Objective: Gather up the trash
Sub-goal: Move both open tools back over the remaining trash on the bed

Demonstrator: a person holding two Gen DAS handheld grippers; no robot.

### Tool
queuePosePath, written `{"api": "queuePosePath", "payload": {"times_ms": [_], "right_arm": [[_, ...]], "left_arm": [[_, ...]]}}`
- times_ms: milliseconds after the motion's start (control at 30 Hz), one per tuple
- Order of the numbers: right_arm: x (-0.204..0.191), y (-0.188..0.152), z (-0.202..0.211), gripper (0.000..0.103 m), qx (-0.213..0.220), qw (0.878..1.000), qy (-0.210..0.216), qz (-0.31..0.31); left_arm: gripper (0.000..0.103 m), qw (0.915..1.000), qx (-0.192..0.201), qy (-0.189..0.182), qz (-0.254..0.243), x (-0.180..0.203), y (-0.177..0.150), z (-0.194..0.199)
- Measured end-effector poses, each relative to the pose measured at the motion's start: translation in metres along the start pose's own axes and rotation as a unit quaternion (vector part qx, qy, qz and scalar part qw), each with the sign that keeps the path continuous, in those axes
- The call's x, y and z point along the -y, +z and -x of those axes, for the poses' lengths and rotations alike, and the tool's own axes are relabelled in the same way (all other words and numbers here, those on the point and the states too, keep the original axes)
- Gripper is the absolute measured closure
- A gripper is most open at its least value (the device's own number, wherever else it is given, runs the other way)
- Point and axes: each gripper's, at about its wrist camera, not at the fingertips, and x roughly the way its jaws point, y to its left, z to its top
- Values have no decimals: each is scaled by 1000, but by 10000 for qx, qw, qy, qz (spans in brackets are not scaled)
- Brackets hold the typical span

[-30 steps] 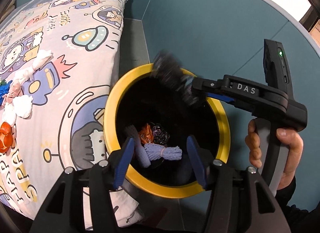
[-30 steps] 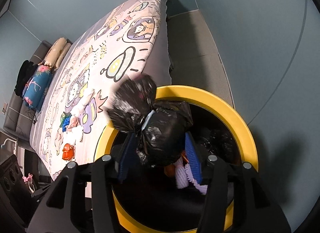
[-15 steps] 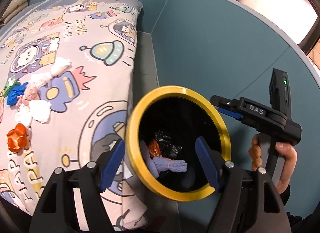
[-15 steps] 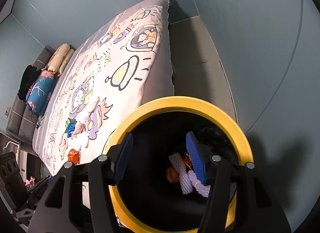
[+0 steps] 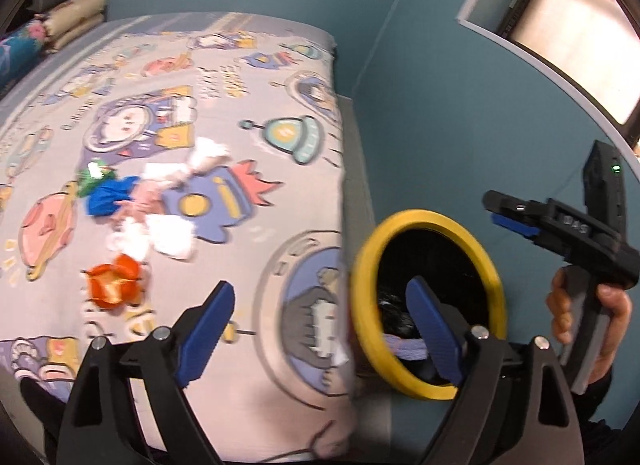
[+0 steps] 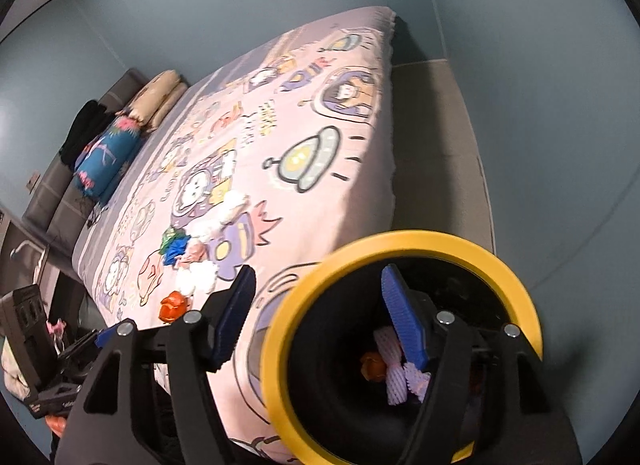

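Jaws of both grippers apart and empty, near crumpled white, blue, orange trash [image 5: 132, 221] on bed [image 5: 248, 65].

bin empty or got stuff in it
Not empty: the bin holds white foam netting, an orange scrap and a black bag.

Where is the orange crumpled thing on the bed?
The orange wrapper lies on the cartoon bedspread, nearest the foot edge, just below the white tissues and left of the yellow bin.

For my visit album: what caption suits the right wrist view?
Open right gripper above yellow-rimmed bin, trash pile waiting on cartoon bedspread.
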Motion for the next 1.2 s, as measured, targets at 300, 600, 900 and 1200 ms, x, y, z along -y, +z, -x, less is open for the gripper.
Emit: {"api": "queuePosePath", "payload": {"times_ms": [300,600,900,1200], "right_arm": [[-50,9,-21,35,-271,9984,187,467],[-87,12,-59,35,-662,9947,281,734],[-130,6,-112,35,-1179,9862,295,1121],[-171,-2,-165,35,-1660,9740,249,1519]], "left_arm": [[17,9981,49,461,401,-63,-6,16],[16,9944,21,779,710,-114,-16,18],[16,9907,-178,885,1021,-155,-27,1],[16,9871,-353,884,1284,-186,-35,-20]]}}
